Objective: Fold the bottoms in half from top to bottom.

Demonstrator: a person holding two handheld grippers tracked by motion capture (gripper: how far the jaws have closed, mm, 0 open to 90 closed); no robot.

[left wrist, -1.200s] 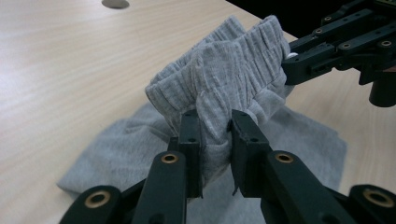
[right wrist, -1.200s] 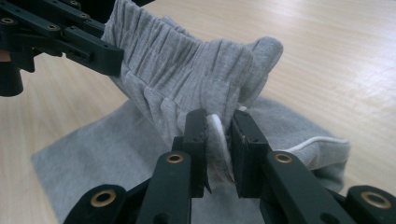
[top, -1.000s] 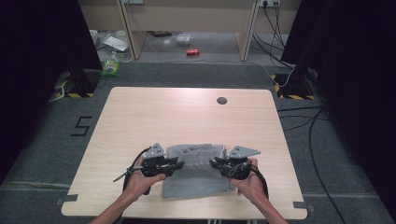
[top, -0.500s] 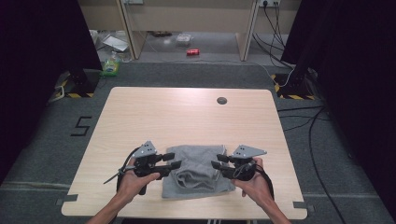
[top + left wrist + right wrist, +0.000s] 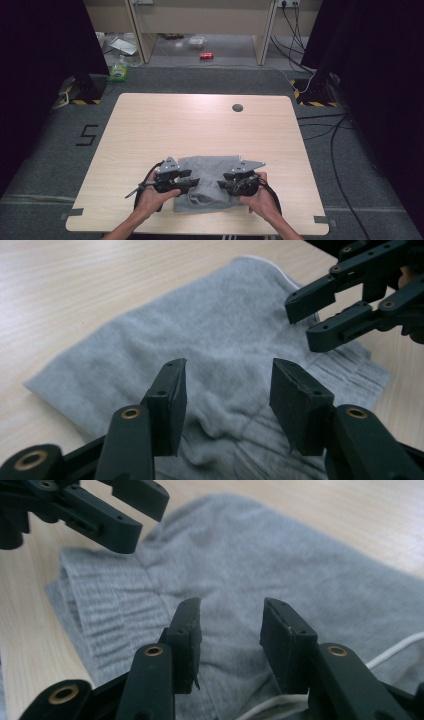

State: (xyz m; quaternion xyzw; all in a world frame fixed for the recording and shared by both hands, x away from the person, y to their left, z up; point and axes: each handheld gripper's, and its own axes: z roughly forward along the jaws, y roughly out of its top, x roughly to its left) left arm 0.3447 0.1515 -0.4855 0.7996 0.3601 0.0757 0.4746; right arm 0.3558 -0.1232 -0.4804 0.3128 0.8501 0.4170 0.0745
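We held the left gripper (image 5: 227, 400) and right gripper (image 5: 227, 640) with jaws just opened, nothing pinched, above the folded grey garment (image 5: 207, 182); better to close squarely on its edge

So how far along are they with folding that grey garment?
The grey garment already lies folded into a compact bundle near the table's front edge. The left gripper and right gripper have just been opening; the cloth lies below their fingers, not pinched. What's left, probably, is another fold or smoothing.
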